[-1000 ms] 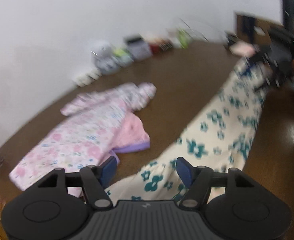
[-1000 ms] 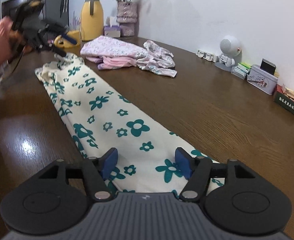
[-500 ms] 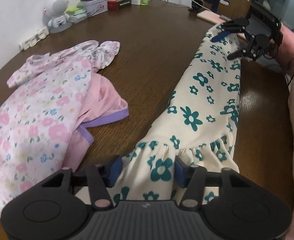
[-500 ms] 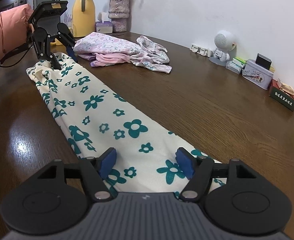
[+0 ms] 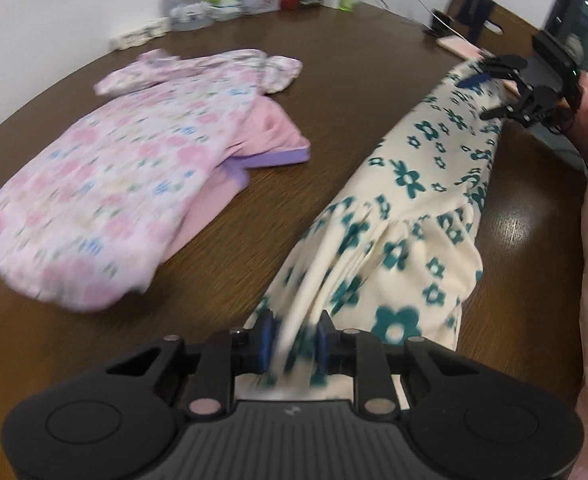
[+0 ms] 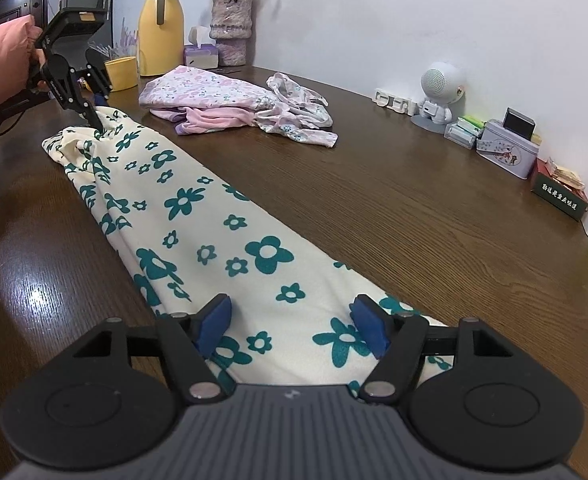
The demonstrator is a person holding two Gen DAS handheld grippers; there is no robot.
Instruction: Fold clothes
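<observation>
Change: since half a second ago my left gripper has gone from spread over the hem to pinched together on it; the fabric now bunches up between the blue pads.
Left gripper: clamped on the gathered end of the cream floral dress; from the right wrist view I see it gripping a raised tuft of cloth at the far end.
Right gripper: pads apart, hovering over the other end of the dress; I can't tell whether it touches the cloth, and nothing is caught between the pads.
Dress: lies stretched in a long strip on the wooden table, already doubled lengthwise by the look of it, one end lifted slightly by my left grip.
Other clothes: pink floral garment with a pink piece under it, lying well apart from the dress.
Meaning: I judge one end is secured; the right end still needs gripping before I can carry one end over the other.
Risk: the left grip holds a bunch, not a flat edge, so the fold may come out uneven.
</observation>
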